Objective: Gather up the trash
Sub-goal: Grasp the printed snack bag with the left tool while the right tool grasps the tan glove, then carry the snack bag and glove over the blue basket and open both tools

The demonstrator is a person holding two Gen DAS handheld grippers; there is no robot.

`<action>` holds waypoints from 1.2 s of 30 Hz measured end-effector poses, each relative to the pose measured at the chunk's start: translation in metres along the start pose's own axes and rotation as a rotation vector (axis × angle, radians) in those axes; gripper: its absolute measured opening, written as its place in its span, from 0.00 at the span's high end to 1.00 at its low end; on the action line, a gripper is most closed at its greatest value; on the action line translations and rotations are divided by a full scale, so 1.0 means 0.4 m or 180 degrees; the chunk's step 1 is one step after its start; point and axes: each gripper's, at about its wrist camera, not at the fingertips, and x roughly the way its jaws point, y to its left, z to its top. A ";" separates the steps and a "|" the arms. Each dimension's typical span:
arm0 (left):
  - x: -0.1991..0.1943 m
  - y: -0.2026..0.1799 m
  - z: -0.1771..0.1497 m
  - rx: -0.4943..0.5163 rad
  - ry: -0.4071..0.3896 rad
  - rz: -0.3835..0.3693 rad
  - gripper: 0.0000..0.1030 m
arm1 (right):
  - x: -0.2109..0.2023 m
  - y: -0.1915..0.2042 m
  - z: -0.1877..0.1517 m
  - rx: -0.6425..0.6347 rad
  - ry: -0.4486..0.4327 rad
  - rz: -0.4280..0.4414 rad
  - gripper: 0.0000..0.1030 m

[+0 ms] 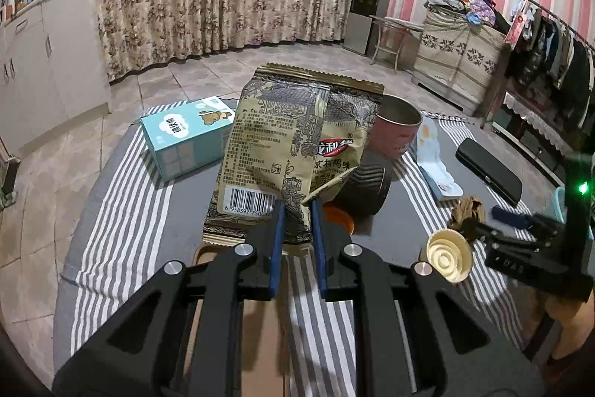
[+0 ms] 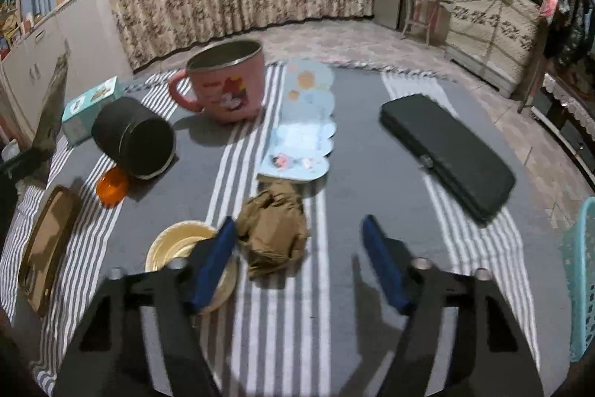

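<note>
My left gripper (image 1: 297, 207) is shut on a tan snack wrapper (image 1: 293, 144) and holds it upright above the striped tablecloth (image 1: 122, 211). The wrapper's edge also shows at the far left of the right wrist view (image 2: 55, 92). My right gripper (image 2: 299, 229) is open, low over the cloth. A crumpled brown paper ball (image 2: 273, 229) lies between its fingers, close to the left finger (image 2: 217, 252). The ball also shows in the left wrist view (image 1: 466, 214). A small cream lid (image 2: 178, 244) lies beside the left finger, partly hidden by it.
A pink mug (image 2: 227, 84), a black tin on its side (image 2: 137, 136), an orange cap (image 2: 111, 186), a tissue box (image 1: 186, 136), a blue card (image 2: 301, 133), a black case (image 2: 450, 151) and a brown tray (image 2: 48, 244) lie on the table. A teal basket (image 2: 580, 278) is at right.
</note>
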 end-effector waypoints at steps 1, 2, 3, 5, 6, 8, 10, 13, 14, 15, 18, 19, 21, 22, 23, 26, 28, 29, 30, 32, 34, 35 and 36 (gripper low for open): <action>0.001 -0.004 0.002 0.0003 -0.0002 -0.0005 0.87 | 0.000 -0.001 -0.001 -0.0013 -0.0012 0.0050 0.65; 0.002 -0.010 0.004 0.0020 -0.0008 -0.0001 0.87 | -0.006 -0.004 -0.001 -0.0018 -0.0058 0.0072 0.66; 0.001 -0.018 0.004 0.0038 -0.0015 0.0003 0.87 | -0.012 -0.005 0.001 -0.0018 -0.0102 0.0065 0.67; -0.005 -0.040 0.008 0.0093 -0.0038 0.0009 0.87 | -0.039 -0.023 0.003 -0.0005 -0.0235 0.0042 0.68; -0.009 -0.048 0.007 0.0111 -0.0046 0.0010 0.87 | -0.050 -0.031 0.004 0.0007 -0.0270 0.0045 0.68; -0.018 -0.068 0.010 0.0137 -0.0068 -0.0014 0.87 | -0.079 -0.055 0.007 0.0032 -0.0329 0.0061 0.70; -0.026 -0.098 0.015 0.0161 -0.0085 -0.0055 0.87 | -0.121 -0.087 0.004 0.0049 -0.0424 0.0024 0.70; -0.034 -0.151 0.021 0.0238 -0.0109 -0.0107 0.87 | -0.183 -0.143 -0.008 0.0062 -0.0544 -0.0048 0.72; -0.035 -0.165 0.021 0.0257 -0.0114 -0.0126 0.87 | -0.202 -0.163 -0.013 0.0066 -0.0568 -0.0080 0.72; -0.038 -0.189 0.022 0.0284 -0.0125 -0.0165 0.87 | -0.228 -0.194 -0.022 0.0079 -0.0606 -0.0130 0.72; -0.046 -0.247 0.023 0.0334 -0.0143 -0.0270 0.87 | -0.289 -0.267 -0.045 0.0145 -0.0678 -0.0253 0.72; -0.048 -0.278 0.021 0.0362 -0.0149 -0.0324 0.87 | -0.304 -0.287 -0.052 0.0169 -0.0693 -0.0288 0.72; -0.049 -0.317 0.017 0.0402 -0.0148 -0.0396 0.87 | -0.348 -0.346 -0.072 0.0263 -0.0747 -0.0403 0.72; -0.049 -0.345 0.012 0.0434 -0.0148 -0.0441 0.87 | -0.368 -0.380 -0.083 0.0330 -0.0780 -0.0465 0.72; -0.048 -0.369 0.007 0.0462 -0.0143 -0.0478 0.87 | -0.385 -0.412 -0.094 0.0387 -0.0811 -0.0522 0.72; -0.042 -0.446 -0.011 0.0556 -0.0113 -0.0579 0.87 | -0.424 -0.490 -0.116 0.0534 -0.0904 -0.0656 0.72; -0.035 -0.505 -0.021 0.0648 -0.0093 -0.0635 0.87 | -0.444 -0.549 -0.130 0.0702 -0.0956 -0.0672 0.72; -0.032 -0.526 -0.023 0.0674 -0.0086 -0.0651 0.87 | -0.451 -0.571 -0.134 0.0764 -0.0976 -0.0671 0.72; -0.030 -0.550 -0.026 0.0702 -0.0077 -0.0669 0.87 | -0.463 -0.602 -0.137 0.0818 -0.1008 -0.0708 0.72; -0.023 -0.599 -0.032 0.0738 -0.0058 -0.0725 0.87 | -0.476 -0.640 -0.144 0.0835 -0.1049 -0.0821 0.72; -0.019 -0.652 -0.038 0.0783 -0.0060 -0.0799 0.87 | -0.482 -0.677 -0.148 0.0870 -0.1068 -0.0894 0.72; -0.016 -0.675 -0.041 0.0808 -0.0061 -0.0826 0.87 | -0.487 -0.708 -0.154 0.0918 -0.1068 -0.0934 0.72; -0.011 -0.706 -0.046 0.0843 -0.0058 -0.0864 0.87 | -0.489 -0.732 -0.160 0.0962 -0.1062 -0.0967 0.72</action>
